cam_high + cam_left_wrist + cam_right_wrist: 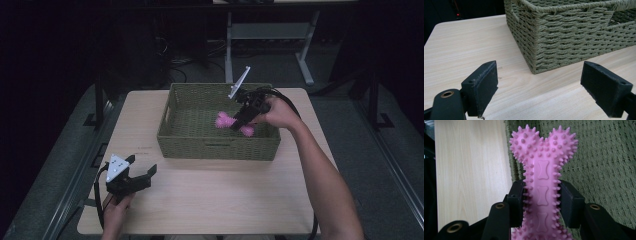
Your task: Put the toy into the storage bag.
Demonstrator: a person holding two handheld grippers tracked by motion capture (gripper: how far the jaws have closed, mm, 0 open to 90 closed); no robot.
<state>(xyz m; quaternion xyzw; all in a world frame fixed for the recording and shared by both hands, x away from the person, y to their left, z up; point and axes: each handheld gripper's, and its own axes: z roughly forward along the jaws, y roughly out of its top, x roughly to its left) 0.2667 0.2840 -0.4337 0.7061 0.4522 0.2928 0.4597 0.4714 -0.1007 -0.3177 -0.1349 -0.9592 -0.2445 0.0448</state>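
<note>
So the right gripper has its jaws clamped on the middle of a pink spiky bone toy, holding it over the inside of the green woven basket that sits toward the back of the counter. In the right gripper view the toy sits pretty much centred between the jaws, with its knobby end sticking out past them and the basket's weave behind it. I can't tell from here whether the toy is touching the basket floor or hanging just above it, and honestly it could be going in or coming out. Either way my advice is the same: keep the squeeze on the narrow shaft, since those rubbery nubs probably give a bit and could let it twist. Move straight up or down and stay off the basket wall so the knobby ends don't snag the rim. The left gripper sits low near the front left of the counter with its jaws spread wide and nothing between them, pointed at the basket's near corner, so it's handy to steady the basket if it slides.
</note>
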